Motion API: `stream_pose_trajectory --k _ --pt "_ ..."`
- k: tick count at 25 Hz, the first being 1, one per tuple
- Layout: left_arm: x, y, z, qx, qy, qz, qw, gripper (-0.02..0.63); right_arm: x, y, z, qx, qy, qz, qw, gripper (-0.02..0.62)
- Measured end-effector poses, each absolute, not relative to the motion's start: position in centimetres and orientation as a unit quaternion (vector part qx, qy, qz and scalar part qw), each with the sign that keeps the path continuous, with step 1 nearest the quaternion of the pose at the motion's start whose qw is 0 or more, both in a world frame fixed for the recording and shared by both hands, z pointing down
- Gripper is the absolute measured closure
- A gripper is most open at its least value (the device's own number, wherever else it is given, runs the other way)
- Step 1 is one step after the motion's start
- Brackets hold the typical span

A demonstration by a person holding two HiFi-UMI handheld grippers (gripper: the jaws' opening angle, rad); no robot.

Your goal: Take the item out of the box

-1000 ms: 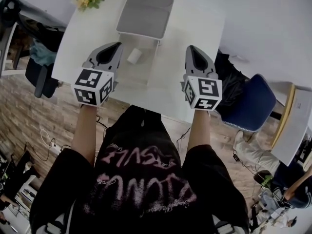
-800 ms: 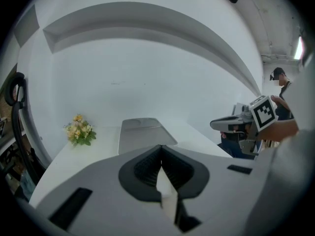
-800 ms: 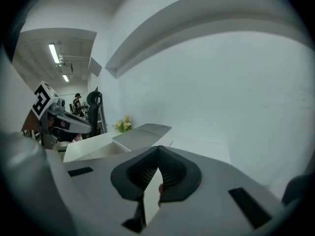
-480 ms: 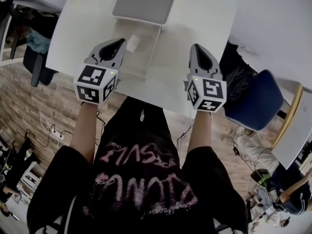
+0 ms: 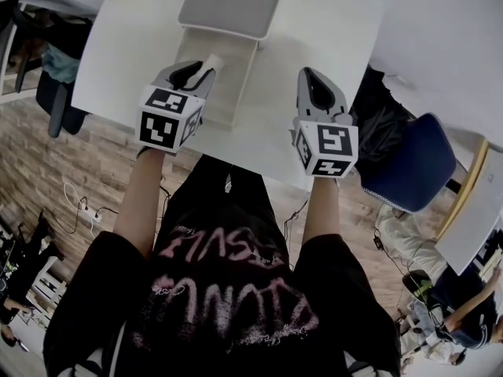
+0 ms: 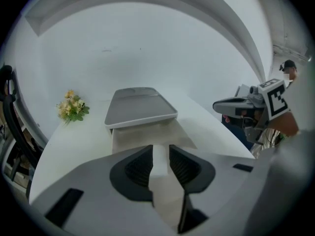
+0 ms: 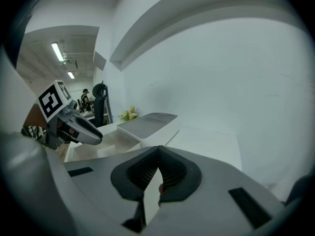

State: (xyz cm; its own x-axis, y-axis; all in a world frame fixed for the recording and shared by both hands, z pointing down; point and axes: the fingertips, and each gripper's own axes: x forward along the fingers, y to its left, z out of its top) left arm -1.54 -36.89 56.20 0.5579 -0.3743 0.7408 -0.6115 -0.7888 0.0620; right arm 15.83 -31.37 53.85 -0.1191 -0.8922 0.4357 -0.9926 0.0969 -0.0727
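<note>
Jaws of the left gripper [image 5: 203, 66] have just been opening and stand partly apart. A small white block-like item [image 6: 160, 163] sits between them, ungripped, in the shallow beige open box [image 6: 140, 134] under the tips. The right gripper [image 7: 158, 151], beside the box, is closed and empty.

This looks like an office or lab workroom: a white table [image 5: 330, 22] ahead of the right tool [image 5: 307, 72], a blue chair [image 5: 410, 167] to its right, a power strip [image 5: 89, 217] and cables on the wood-look floor [image 5: 47, 163], ceiling strip lights [image 7: 57, 51], another person [image 5: 464, 319] seated beyond the chair.
</note>
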Motion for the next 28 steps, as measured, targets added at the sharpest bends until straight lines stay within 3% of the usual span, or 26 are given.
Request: stream_pose_trajectory --k 4,13,28 --pt "-1.6 -37.3 57.7 0.850 -0.275 0.412 0.179 0.430 15.1 -31.8 54.1 0.639 -0.734 0.176 0.149 0.586" --pt "-1.4 -37.4 60.7 0.814 -0.254 0.488 0.189 0.396 15.3 -32.3 54.5 0.640 -0.732 0.181 0.147 0.586" --pt "-1.4 -37.6 63.7 0.780 -0.251 0.536 0.202 0.419 15.7 -32.1 55.6 0.635 -0.732 0.191 0.155 0.586"
